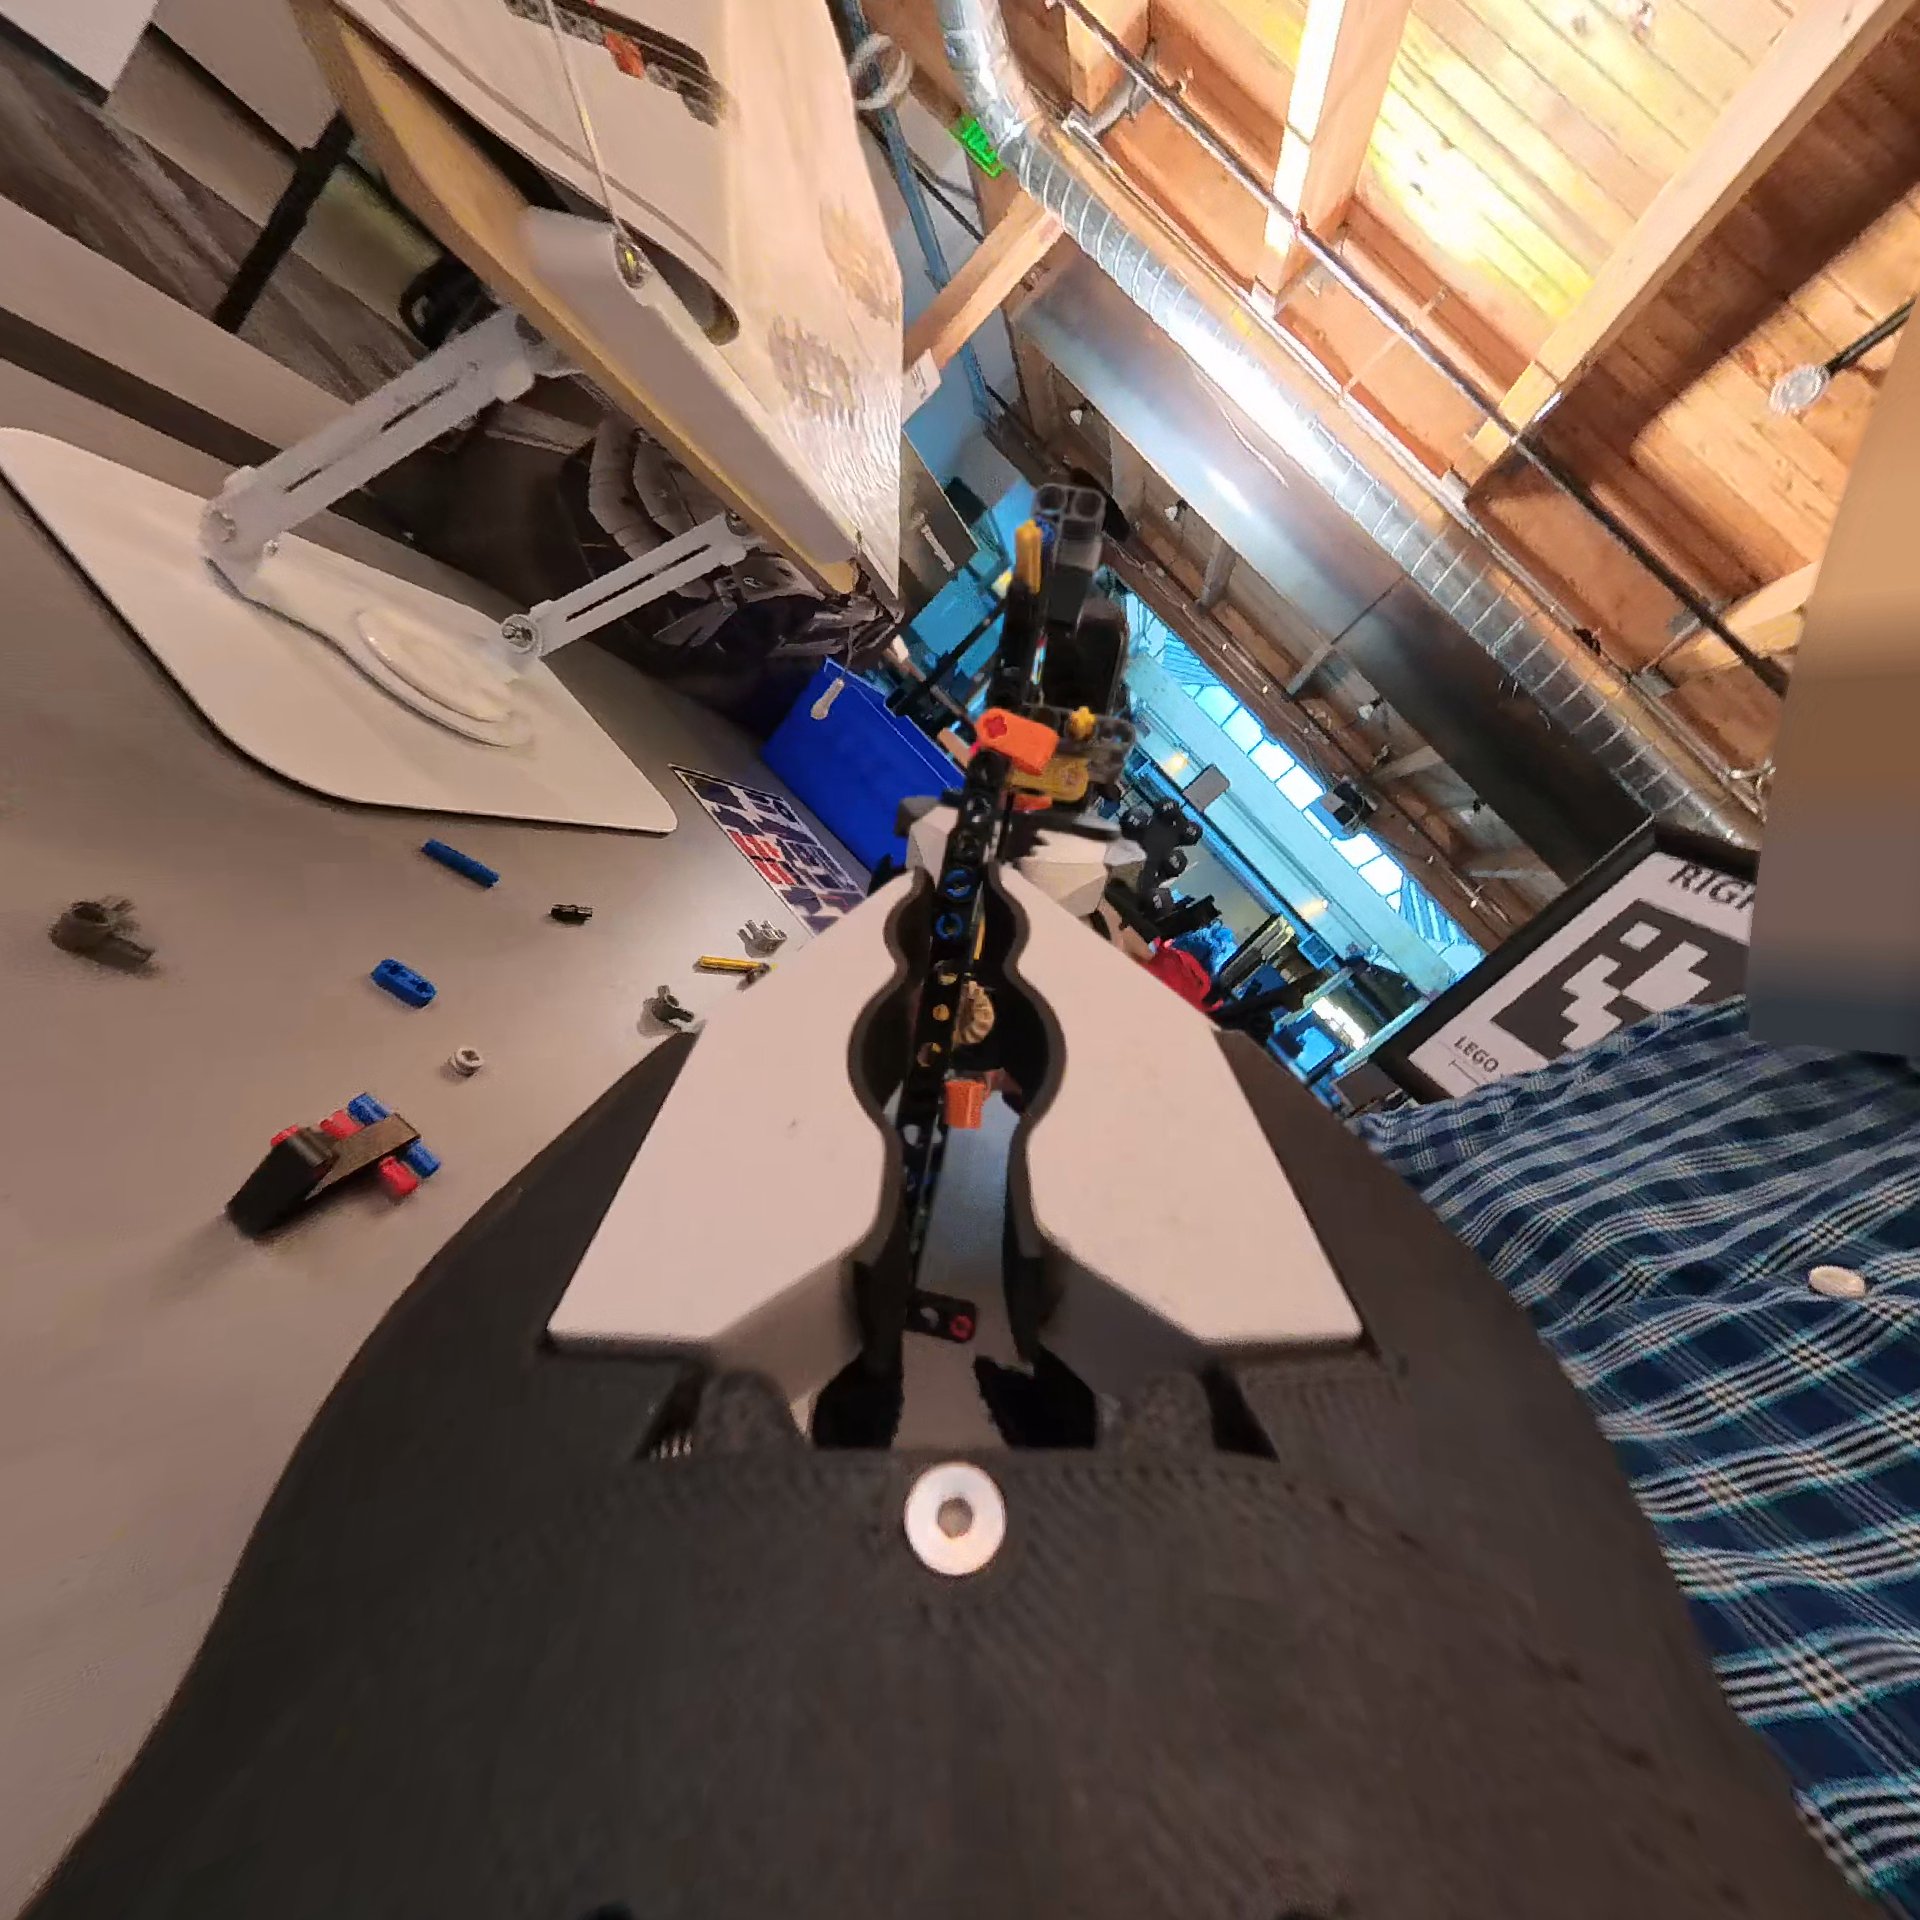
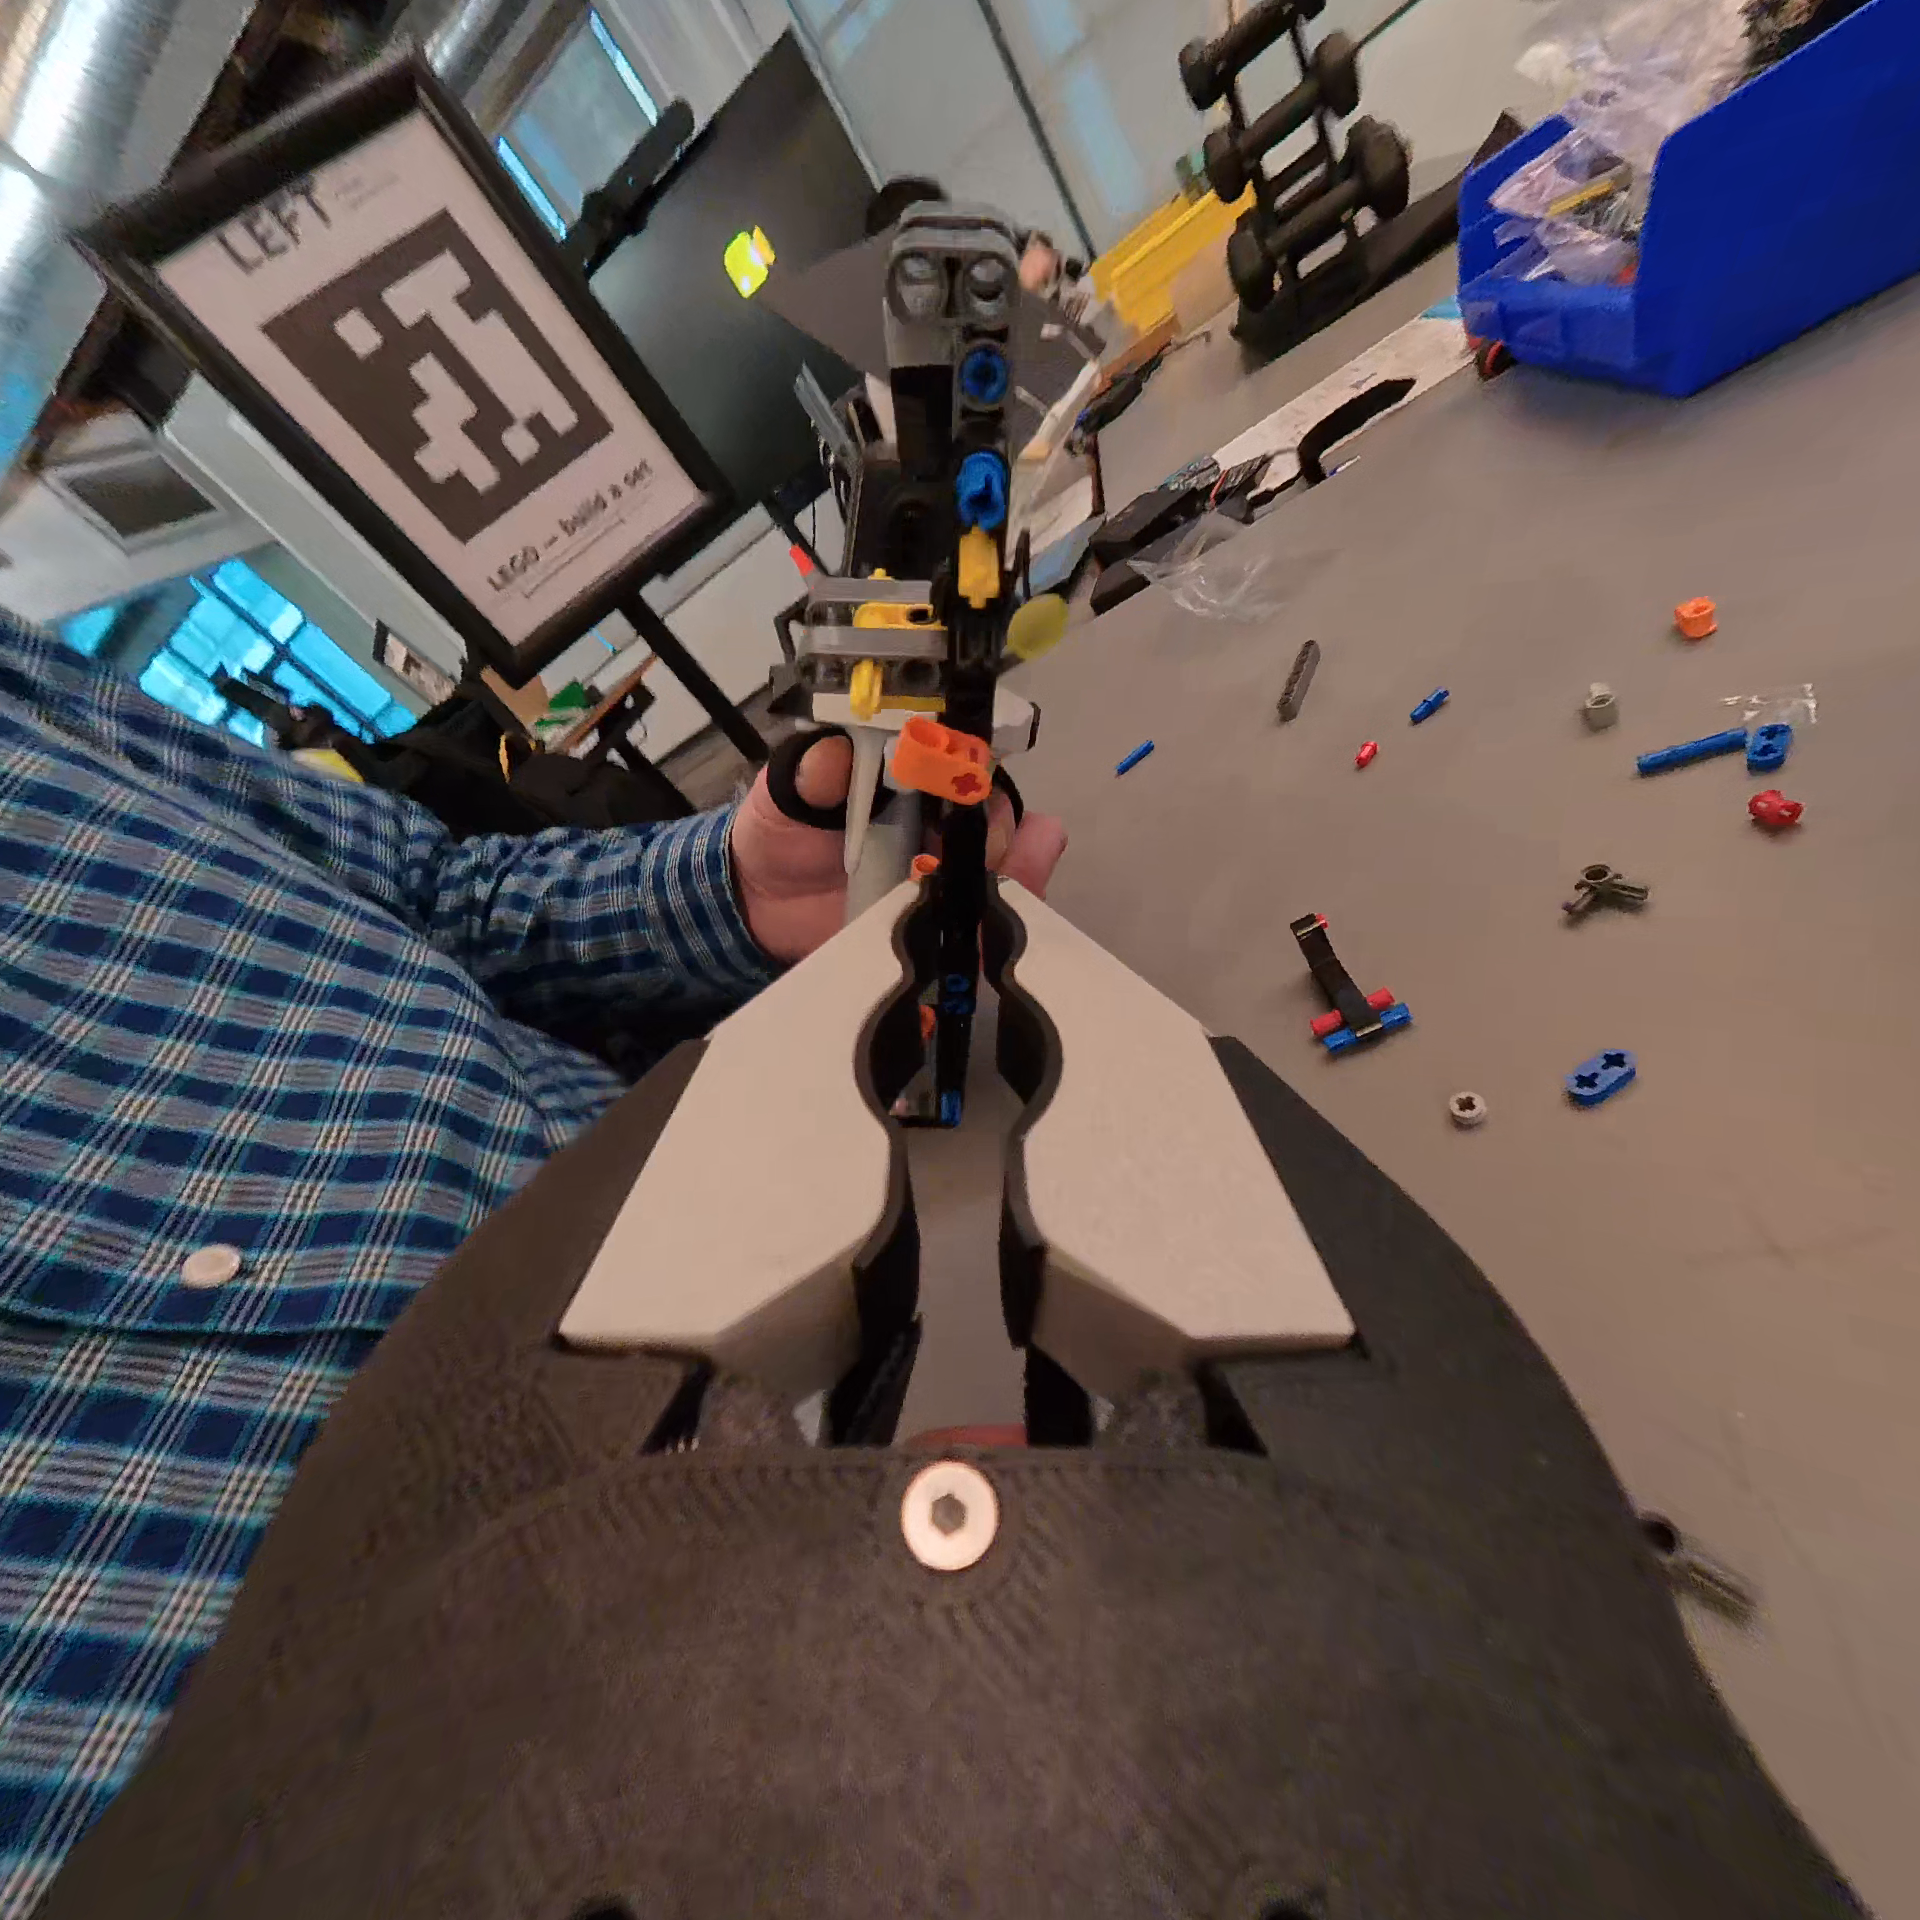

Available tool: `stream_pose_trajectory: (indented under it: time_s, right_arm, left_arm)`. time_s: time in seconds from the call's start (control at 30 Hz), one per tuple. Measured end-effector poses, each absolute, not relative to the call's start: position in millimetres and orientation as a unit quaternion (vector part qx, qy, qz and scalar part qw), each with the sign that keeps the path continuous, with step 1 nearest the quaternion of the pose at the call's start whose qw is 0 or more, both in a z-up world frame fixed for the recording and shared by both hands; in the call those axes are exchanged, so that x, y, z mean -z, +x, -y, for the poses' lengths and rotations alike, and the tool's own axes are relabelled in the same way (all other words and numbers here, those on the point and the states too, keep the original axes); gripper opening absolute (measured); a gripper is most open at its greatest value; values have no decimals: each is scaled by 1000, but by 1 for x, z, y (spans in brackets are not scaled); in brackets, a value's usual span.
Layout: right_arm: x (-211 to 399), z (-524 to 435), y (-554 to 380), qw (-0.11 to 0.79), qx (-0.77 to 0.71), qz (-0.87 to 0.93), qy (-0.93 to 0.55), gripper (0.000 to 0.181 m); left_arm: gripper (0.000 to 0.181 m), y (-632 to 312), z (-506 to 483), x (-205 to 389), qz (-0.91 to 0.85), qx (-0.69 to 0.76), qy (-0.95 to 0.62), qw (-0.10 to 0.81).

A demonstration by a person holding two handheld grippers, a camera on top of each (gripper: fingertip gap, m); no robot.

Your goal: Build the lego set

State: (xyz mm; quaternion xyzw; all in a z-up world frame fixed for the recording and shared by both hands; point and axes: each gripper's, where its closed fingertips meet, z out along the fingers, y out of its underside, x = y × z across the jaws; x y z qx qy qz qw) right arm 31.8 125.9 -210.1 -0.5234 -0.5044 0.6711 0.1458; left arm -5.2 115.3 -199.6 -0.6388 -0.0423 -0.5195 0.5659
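A tall, slim lego assembly [image 1: 1039, 748] of black beams with orange, yellow, blue and grey parts is held up off the grey table [image 1: 208, 1351]. My left gripper [image 1: 961, 894] is shut on its black beam. My right gripper [image 2: 956, 904] is shut on the same assembly [image 2: 956, 520] from the other side. In the right wrist view, a person's hand [image 2: 800, 883] shows just beyond the fingertips. Loose pieces lie on the table: a black sub-assembly with red and blue pins [image 1: 332, 1158] [image 2: 1351, 997], a blue pin [image 1: 459, 863], a small blue beam [image 2: 1600, 1075] and an orange bush [image 2: 1695, 617].
An instruction booklet [image 1: 623, 208] sits on a white stand [image 1: 312, 644] at the back of the table. A blue parts bin [image 2: 1704, 239] stands on the far side. A framed marker sign [image 2: 416, 384] stands behind. A plaid sleeve [image 2: 260, 987] is close by. Left tips to right tips: about 5 cm. From the left gripper's tips to the orange bush [image 2: 1695, 617] is close to 25 cm.
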Motion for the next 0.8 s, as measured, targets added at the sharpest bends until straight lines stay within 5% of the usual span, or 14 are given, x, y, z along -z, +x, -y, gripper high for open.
stream_pose_trajectory:
  time_s: [0.1, 0.3, 0.53, 0.7, 0.8]
  right_arm:
    - [209, -127, 39, 142, -650, 544, -511, 5]
    - [213, -126, 45, 112, -599, 620, -495, 5]
    - [216, -121, 34, 79, -560, 672, -477, 5]
    - [213, -126, 24, 86, -568, 660, -484, 5]
    - [206, -143, 14, 149, -568, 634, -503, 40]
  left_arm:
    - [7, 0, -114, 199, 17, 494, -655, 571]
    - [38, 3, -116, 189, -53, 423, -693, 581]
    - [15, 16, -121, 206, -94, 370, -740, 553]
    - [14, 4, -127, 206, -43, 374, -730, 571]
    - [14, -12, -133, 200, 25, 392, -705, 591]
